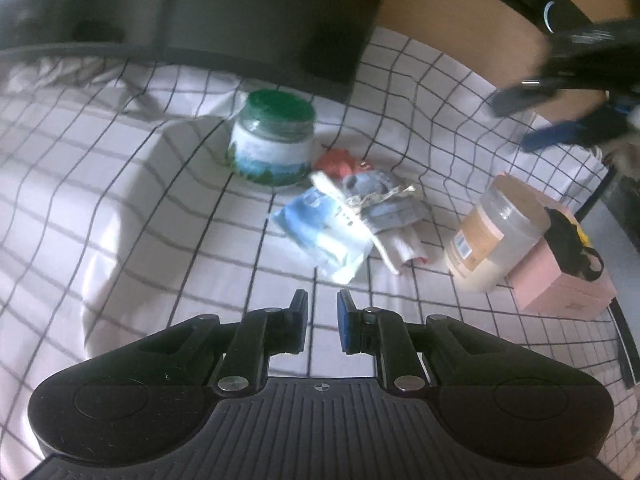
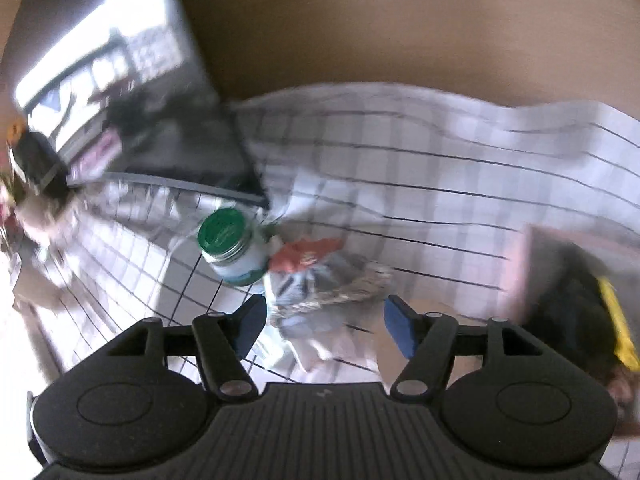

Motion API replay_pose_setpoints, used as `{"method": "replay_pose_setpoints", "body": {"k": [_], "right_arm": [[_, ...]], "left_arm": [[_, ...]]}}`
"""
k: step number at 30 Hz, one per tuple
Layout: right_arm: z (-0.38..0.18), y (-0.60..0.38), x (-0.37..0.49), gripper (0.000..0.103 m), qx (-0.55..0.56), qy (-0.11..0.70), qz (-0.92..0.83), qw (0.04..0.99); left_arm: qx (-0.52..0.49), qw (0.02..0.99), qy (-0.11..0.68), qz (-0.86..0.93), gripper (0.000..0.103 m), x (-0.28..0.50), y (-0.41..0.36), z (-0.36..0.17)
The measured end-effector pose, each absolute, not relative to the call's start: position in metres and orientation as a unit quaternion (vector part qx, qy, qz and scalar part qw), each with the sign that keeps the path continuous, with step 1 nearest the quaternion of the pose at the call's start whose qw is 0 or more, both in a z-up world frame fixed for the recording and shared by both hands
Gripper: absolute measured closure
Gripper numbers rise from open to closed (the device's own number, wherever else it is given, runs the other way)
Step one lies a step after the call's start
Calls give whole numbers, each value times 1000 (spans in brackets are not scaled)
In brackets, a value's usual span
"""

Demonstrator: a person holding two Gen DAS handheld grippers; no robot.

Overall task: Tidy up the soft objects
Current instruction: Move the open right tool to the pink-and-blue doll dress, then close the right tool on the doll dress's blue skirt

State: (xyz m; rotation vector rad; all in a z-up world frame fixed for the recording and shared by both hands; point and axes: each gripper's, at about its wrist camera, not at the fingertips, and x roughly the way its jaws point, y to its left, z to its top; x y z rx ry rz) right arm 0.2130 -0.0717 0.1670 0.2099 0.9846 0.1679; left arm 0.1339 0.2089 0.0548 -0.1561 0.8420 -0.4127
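A pile of soft things lies on the checked cloth (image 1: 120,200): a blue-white pouch (image 1: 324,236), a grey-blue crumpled bundle (image 1: 384,200) and a red piece (image 1: 338,162). My left gripper (image 1: 323,312) hovers just short of the pouch, its pads nearly together with nothing between them. My right gripper (image 2: 324,320) stands open above the same bundle (image 2: 320,300) and red piece (image 2: 304,256); the picture is blurred and I see no pad touching anything. In the left wrist view the right gripper (image 1: 520,120) shows as a dark blur at the upper right.
A green-lidded jar (image 1: 272,140) stands behind the pile. A plastic jar (image 1: 492,232) leans against a pink box (image 1: 568,276) that carries a black-and-yellow item (image 1: 568,236). A dark laptop (image 1: 260,20) sits at the back. The cloth is rumpled at the far left.
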Motion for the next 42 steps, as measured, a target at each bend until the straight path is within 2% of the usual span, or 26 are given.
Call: {"method": "replay_pose_setpoints", "body": {"k": [6, 11, 13, 17, 18, 23, 28, 33, 42], "right_arm": [[108, -7, 271, 38, 32, 531, 68, 844], [71, 5, 297, 38, 21, 537, 24, 843], [63, 5, 301, 46, 37, 544, 21, 838], [65, 14, 279, 80, 25, 541, 62, 838], [66, 16, 270, 84, 35, 547, 81, 833], [72, 28, 216, 86, 36, 556, 135, 820], [86, 14, 165, 86, 40, 506, 128, 852], [93, -24, 150, 85, 104, 476, 114, 866], [91, -46, 132, 86, 62, 445, 101, 888]], "left_arm": [[-107, 883, 415, -192, 86, 124, 241, 48], [-126, 884, 417, -171, 86, 121, 266, 46], [-130, 884, 419, -161, 86, 121, 273, 45], [-137, 881, 426, -153, 86, 126, 279, 40], [-135, 881, 428, -151, 86, 129, 278, 39], [-138, 880, 424, -163, 86, 145, 265, 42], [-131, 878, 425, -177, 86, 155, 241, 43], [-125, 873, 435, -180, 86, 159, 221, 39], [-108, 870, 445, -183, 86, 153, 201, 39]]}}
